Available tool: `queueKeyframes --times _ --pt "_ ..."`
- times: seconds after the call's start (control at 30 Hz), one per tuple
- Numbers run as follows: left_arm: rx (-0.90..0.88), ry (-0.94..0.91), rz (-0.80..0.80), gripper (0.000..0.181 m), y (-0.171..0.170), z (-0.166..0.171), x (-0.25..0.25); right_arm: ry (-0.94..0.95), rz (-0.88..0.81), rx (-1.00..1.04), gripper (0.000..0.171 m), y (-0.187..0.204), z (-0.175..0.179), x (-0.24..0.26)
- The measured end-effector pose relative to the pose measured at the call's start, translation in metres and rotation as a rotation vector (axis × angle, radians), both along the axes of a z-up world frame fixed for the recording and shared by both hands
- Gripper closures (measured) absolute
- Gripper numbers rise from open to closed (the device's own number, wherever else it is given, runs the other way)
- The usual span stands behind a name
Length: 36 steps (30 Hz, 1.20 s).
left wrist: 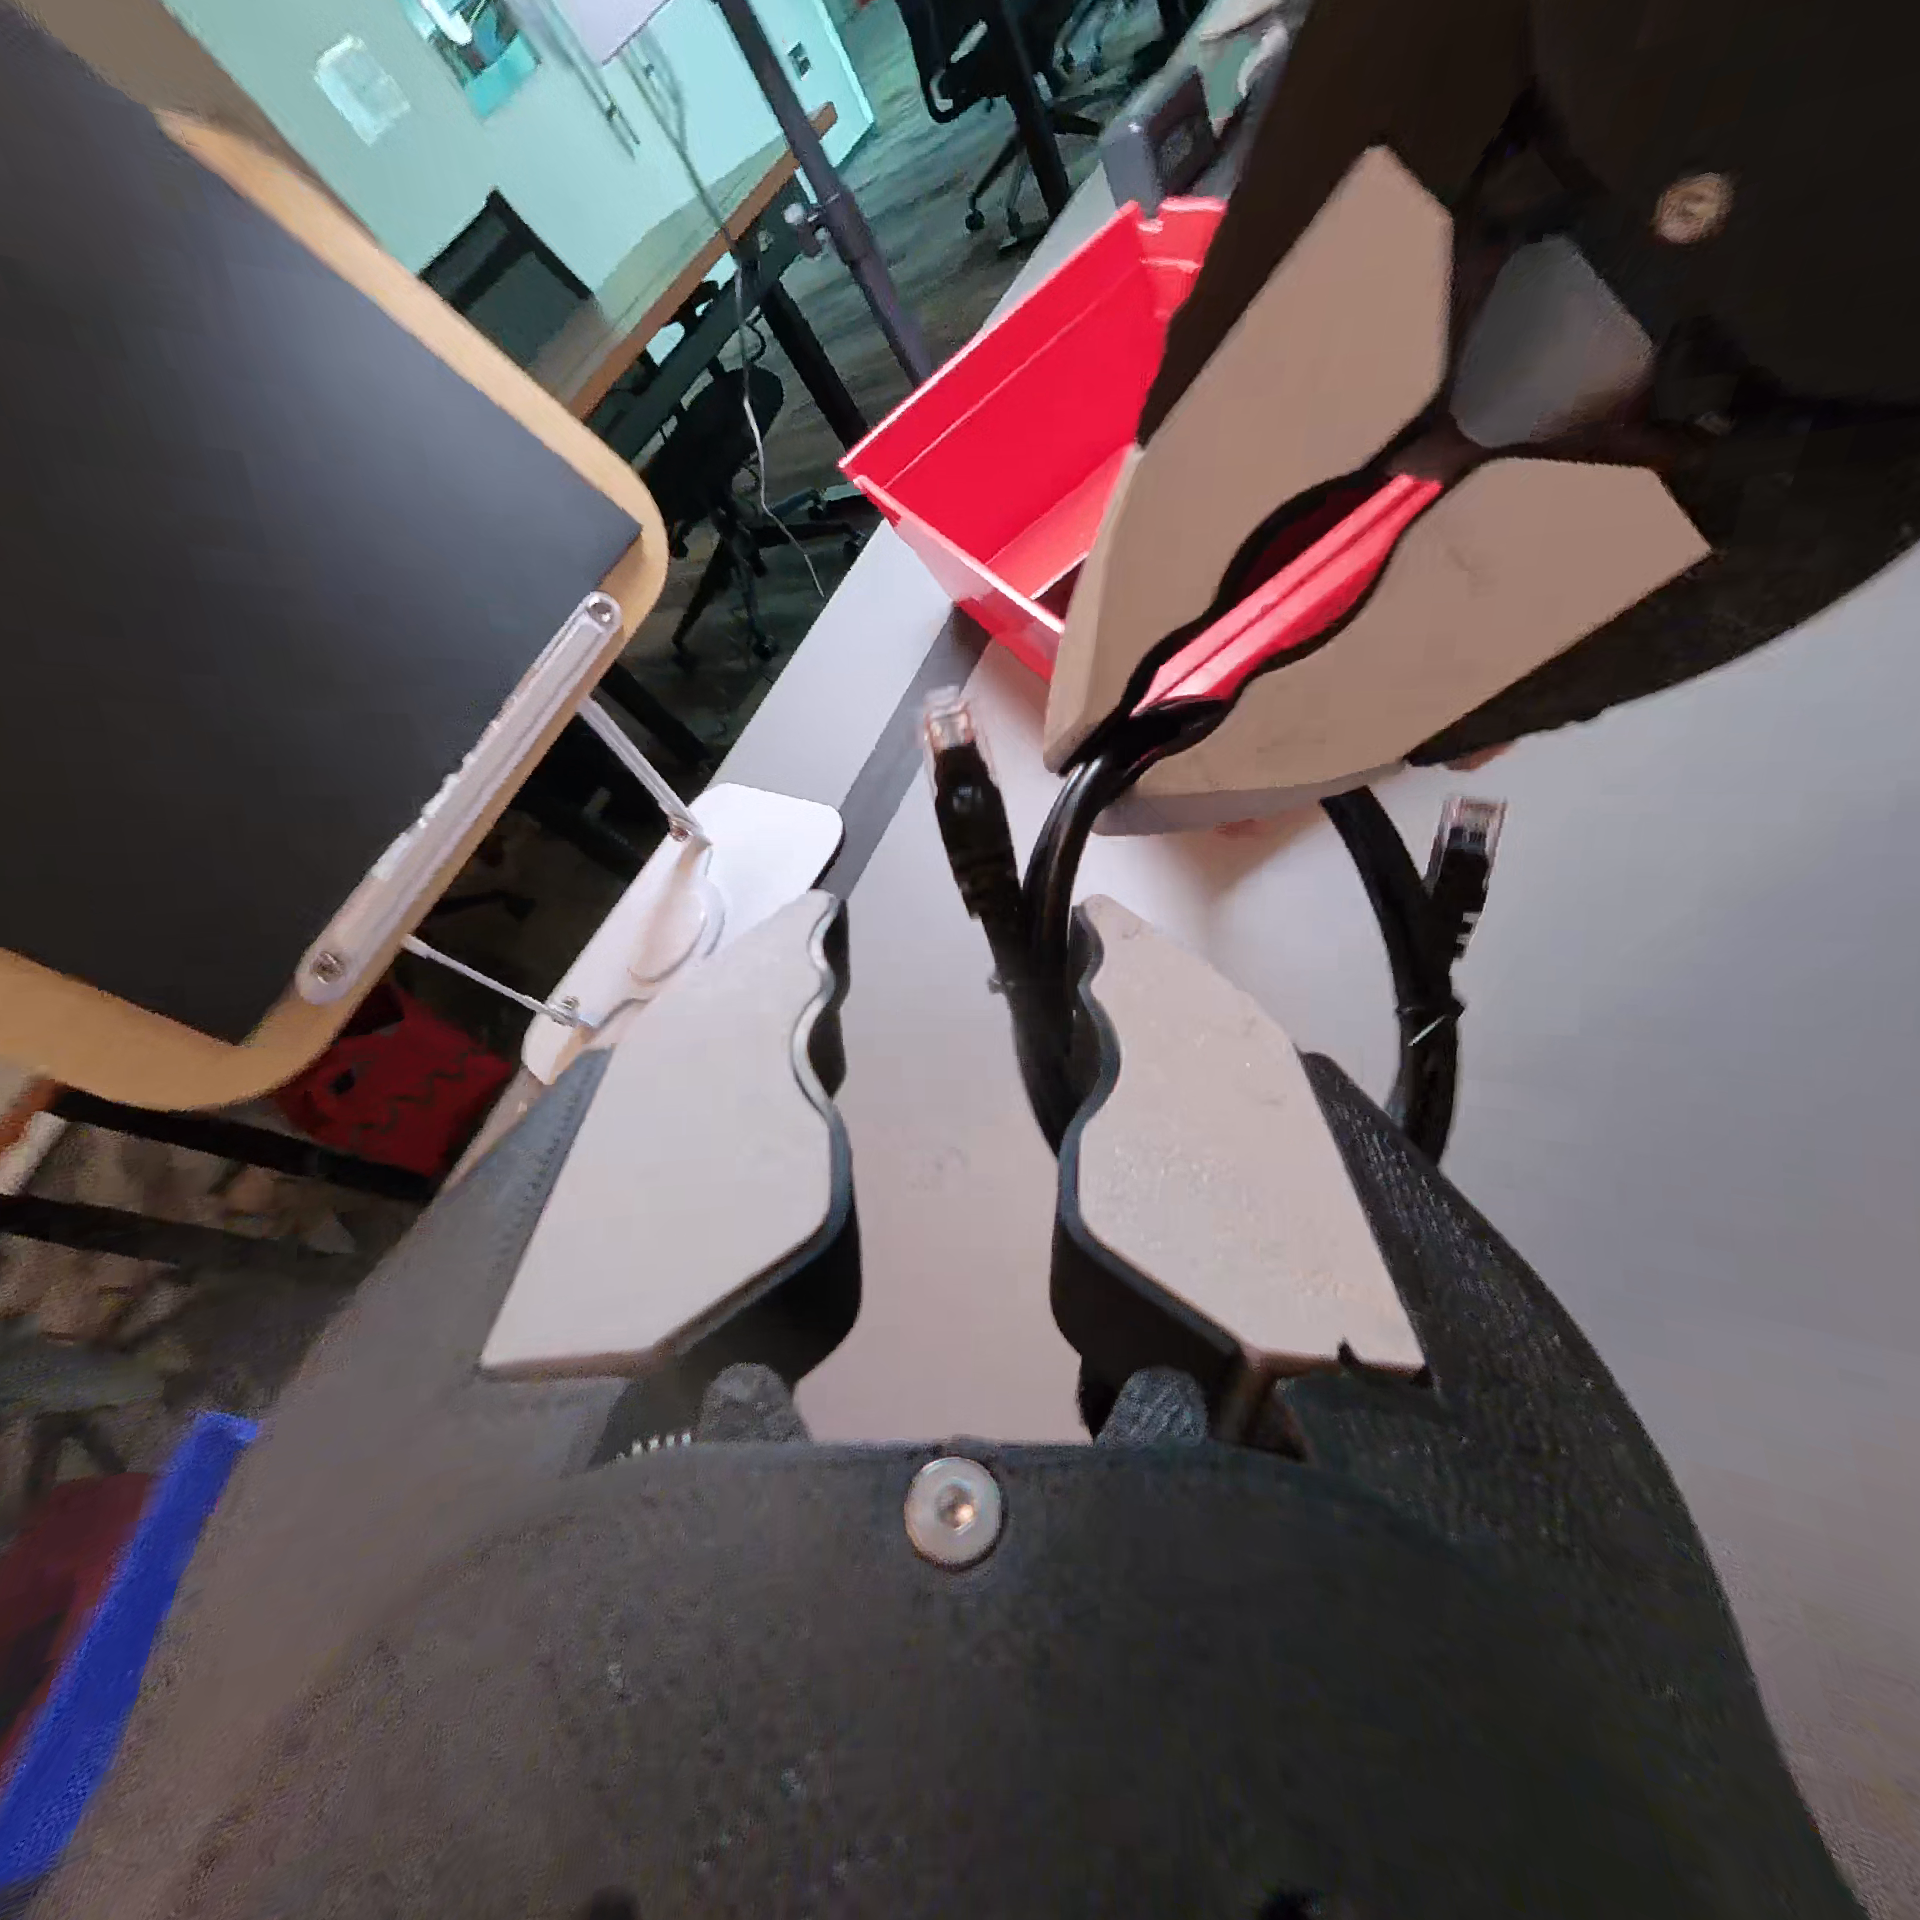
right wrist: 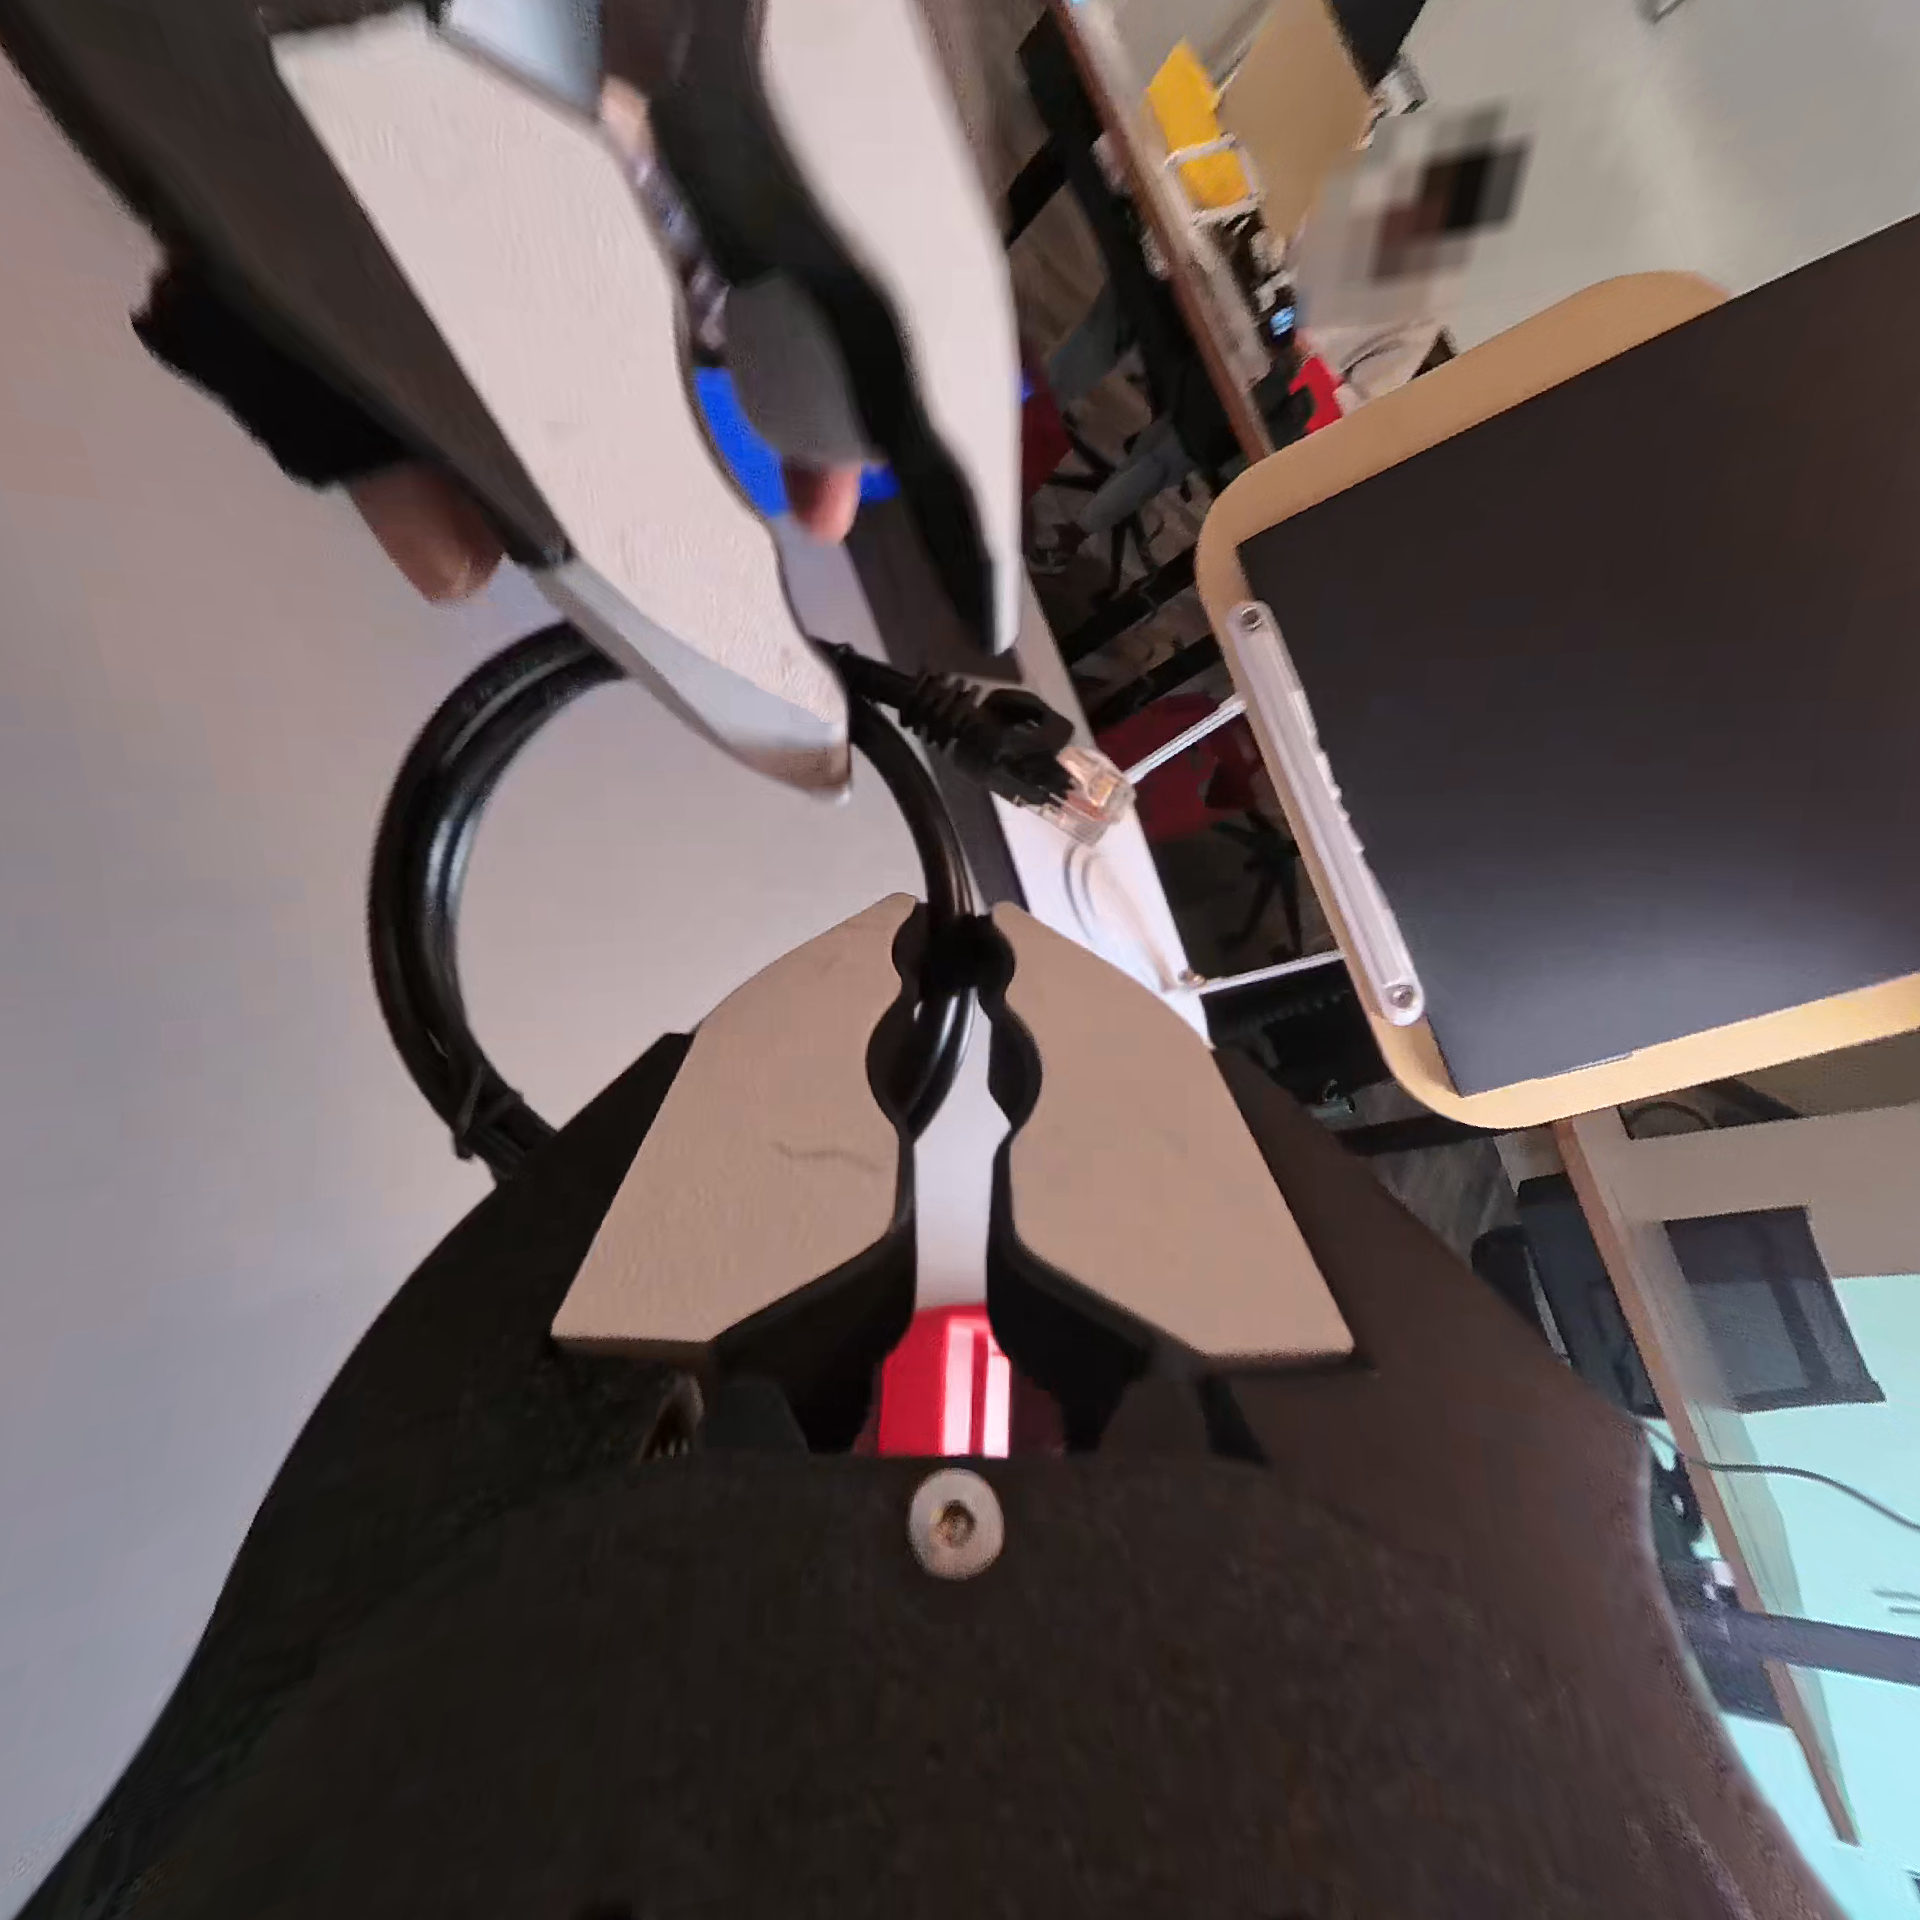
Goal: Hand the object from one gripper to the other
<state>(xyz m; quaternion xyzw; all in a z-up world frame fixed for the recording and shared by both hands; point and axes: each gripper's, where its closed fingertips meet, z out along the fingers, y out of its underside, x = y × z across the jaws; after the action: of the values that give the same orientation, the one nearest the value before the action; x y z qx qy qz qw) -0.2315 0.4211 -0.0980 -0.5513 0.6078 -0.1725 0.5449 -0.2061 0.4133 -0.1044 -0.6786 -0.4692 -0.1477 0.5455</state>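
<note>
A coiled black network cable [left wrist: 1044, 935] with clear plugs hangs in the air above the grey table [left wrist: 1683, 1039]. In the left wrist view my right gripper [left wrist: 1101, 753] comes in from the upper right and is shut on the top of the coil. My left gripper [left wrist: 956, 914] is open; the coil's strands run between its fingers, close to the right finger [left wrist: 1195, 1122]. In the right wrist view my right gripper [right wrist: 956, 914] is shut on the cable [right wrist: 416, 883], and the open left gripper [right wrist: 914, 707] straddles the coil from above.
A red bin [left wrist: 997, 457] stands on the table behind the grippers. A monitor [left wrist: 260, 520] on a white foot [left wrist: 748, 842] stands at the table's edge; it also shows in the right wrist view [right wrist: 1610, 727]. A blue bin [left wrist: 94, 1662] is low on the left.
</note>
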Motion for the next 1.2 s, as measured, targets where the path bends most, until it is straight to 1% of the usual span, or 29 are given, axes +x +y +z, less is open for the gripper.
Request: queueKeyframes --times 0.07,0.13,0.2,0.23,0.27,0.33,0.4,0.43,0.47,0.5,0.53,0.6,0.67,0.73,0.77,0.83,0.93,1.03,1.1,1.17,1.2 --pt "0.076 0.075 -0.016 0.139 -0.007 -0.006 0.003 -0.071 0.020 -0.028 0.163 -0.004 -0.008 0.001" --pt "0.076 0.169 -0.033 0.143 -0.013 -0.023 0.006 -0.129 0.071 -0.065 0.164 -0.010 -0.019 -0.008" --pt "0.056 0.195 -0.050 0.147 -0.015 -0.033 0.007 -0.177 0.108 -0.064 0.163 -0.014 -0.024 -0.015" --pt "0.038 0.175 -0.047 0.150 -0.014 -0.032 0.008 -0.197 0.101 -0.049 0.163 -0.013 -0.024 -0.015" --pt "0.013 0.137 -0.044 0.152 -0.012 -0.027 0.008 -0.184 0.092 -0.017 0.163 -0.011 -0.019 -0.014" --pt "-0.017 0.054 -0.004 0.156 -0.002 -0.014 0.005 -0.065 0.062 0.028 0.160 -0.006 -0.003 -0.011" --pt "-0.042 -0.044 0.024 0.156 0.008 -0.001 -0.002 0.047 0.009 0.014 0.147 -0.002 0.008 0.000" --pt "-0.069 -0.089 0.020 0.156 0.009 0.005 -0.004 0.087 -0.005 -0.022 0.141 -0.001 0.007 0.005" --pt "-0.095 -0.124 0.016 0.156 0.010 0.010 -0.005 0.123 -0.012 -0.053 0.140 0.000 0.005 0.007" --pt "-0.113 -0.139 0.014 0.156 0.010 0.011 -0.006 0.150 -0.017 -0.062 0.147 0.001 0.003 0.008" --pt "-0.124 -0.131 0.016 0.155 0.011 0.010 -0.006 0.159 -0.031 -0.049 0.153 0.004 0.004 0.010" --pt "-0.121 -0.094 0.026 0.141 0.012 0.005 -0.006 0.112 -0.056 -0.056 0.158 0.005 0.000 0.012" --pt "-0.028 -0.060 0.036 0.128 0.011 0.008 -0.006 0.052 -0.067 -0.060 0.162 0.003 -0.002 0.013" --pt "0.112 0.013 0.011 0.125 0.001 0.009 -0.003 -0.032 -0.068 -0.086 0.163 0.000 -0.010 0.014" --pt "0.154 0.075 -0.002 0.126 -0.005 0.003 -0.001 -0.069 -0.064 -0.081 0.164 -0.001 -0.012 0.013" --pt "0.201 0.182 -0.007 0.137 -0.009 -0.012 0.002 -0.149 -0.049 -0.089 0.165 -0.004 -0.019 0.008" --pt "0.189 0.245 -0.054 0.167 -0.014 -0.029 0.003 -0.211 -0.022 -0.070 0.165 -0.006 -0.023 -0.001" --pt "0.164 0.188 -0.026 0.169 -0.009 -0.022 0.003 -0.143 -0.019 -0.022 0.163 -0.003 -0.012 -0.002" --pt "0.168 0.126 0.015 0.170 -0.001 -0.010 0.000 -0.037 -0.041 0.037 0.153 0.000 0.007 0.003" --pt "0.162 0.064 0.040 0.170 0.004 0.001 -0.004 0.064 -0.070 0.102 0.132 0.002 0.028 0.012" --pt "0.147 0.045 0.059 0.170 0.007 0.005 -0.007 0.108 -0.080 0.116 0.126 0.002 0.036 0.016"
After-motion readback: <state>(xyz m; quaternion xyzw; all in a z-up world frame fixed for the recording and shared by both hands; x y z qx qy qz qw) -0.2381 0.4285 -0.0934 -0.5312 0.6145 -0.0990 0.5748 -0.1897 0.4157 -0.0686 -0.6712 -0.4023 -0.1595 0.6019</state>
